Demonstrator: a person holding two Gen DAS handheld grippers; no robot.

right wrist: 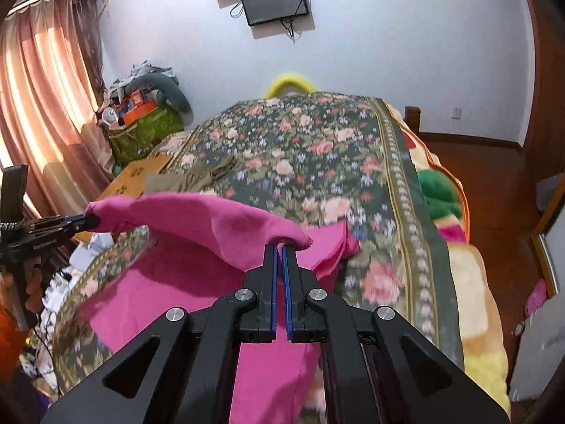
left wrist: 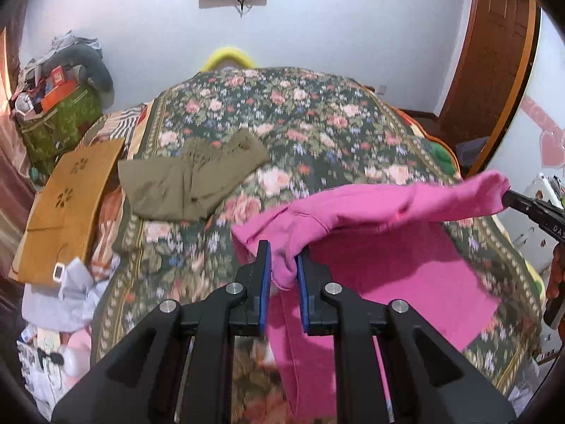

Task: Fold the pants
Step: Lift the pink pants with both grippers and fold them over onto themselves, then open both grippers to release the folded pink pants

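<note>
Black linkage arms and blue-padded jaws of the left gripper (left wrist: 283, 265) fill the bottom of its own view, and they're clamped on a bunched-up corner of the pink pants (left wrist: 388, 212), with a little tail of fabric poking out below the pads. Same story on the other side: the right gripper (right wrist: 281, 247) has its jaws pinched nearly flat together on the opposite end of that raised edge. So the pink pants (right wrist: 197, 219) are strung between the two grippers like a hammock, lifted off the bed, while the rest of the garment lies flat underneath on the floral bedspread (left wrist: 317, 123) and runs down toward 6 o'clock under the camera. In the left view the right gripper (left wrist: 508, 196) sticks in from about 3 o'clock, tip buried in pink cloth; in the right view the left gripper (right wrist: 90, 221) comes in from 9 o'clock doing the same. The bedspread (right wrist: 300, 148) looks smeared near the pants, so things are pretty blurry there. Up at roughly 10 o'clock in the left view a pair of olive pants (left wrist: 187, 176) lies already folded on the bed, well apart from the pink pair, and just beside it, further left, is a tan cardboard piece (left wrist: 67, 208). A wall-mounted screen (right wrist: 275, 0) hangs at 12 o'clock, and pink curtains (right wrist: 39, 106) cover the window at 9 to 10 o'clock in the right view.
</note>
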